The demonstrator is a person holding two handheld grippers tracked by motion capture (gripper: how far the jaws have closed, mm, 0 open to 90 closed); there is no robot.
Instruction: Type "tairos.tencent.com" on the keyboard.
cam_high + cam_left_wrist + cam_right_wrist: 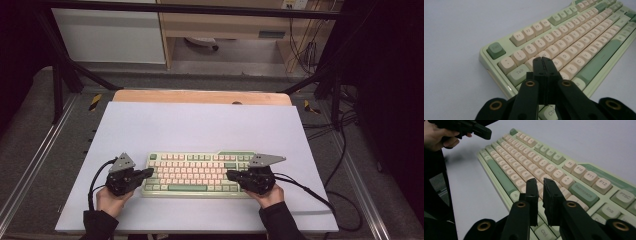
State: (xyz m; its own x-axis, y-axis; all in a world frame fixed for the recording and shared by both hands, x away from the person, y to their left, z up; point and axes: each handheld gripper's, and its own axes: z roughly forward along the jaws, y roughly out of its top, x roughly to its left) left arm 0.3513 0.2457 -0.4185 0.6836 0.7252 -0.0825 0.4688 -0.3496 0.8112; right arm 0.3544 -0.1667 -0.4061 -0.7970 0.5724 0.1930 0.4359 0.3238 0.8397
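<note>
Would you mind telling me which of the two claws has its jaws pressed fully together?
The left claw: its jaws meet with no gap above the keyboard, near the Tab key. The right claw shows a slim gap between its jaws.

Wooden table [200, 96], top almost fully covered by a white sheet [200, 127]; bare wood shows as a strip along the far edge. One green keyboard [197, 174] with cream keys lies flat on the sheet, near the front edge, roughly centred left to right, long side parallel to that edge.
</note>
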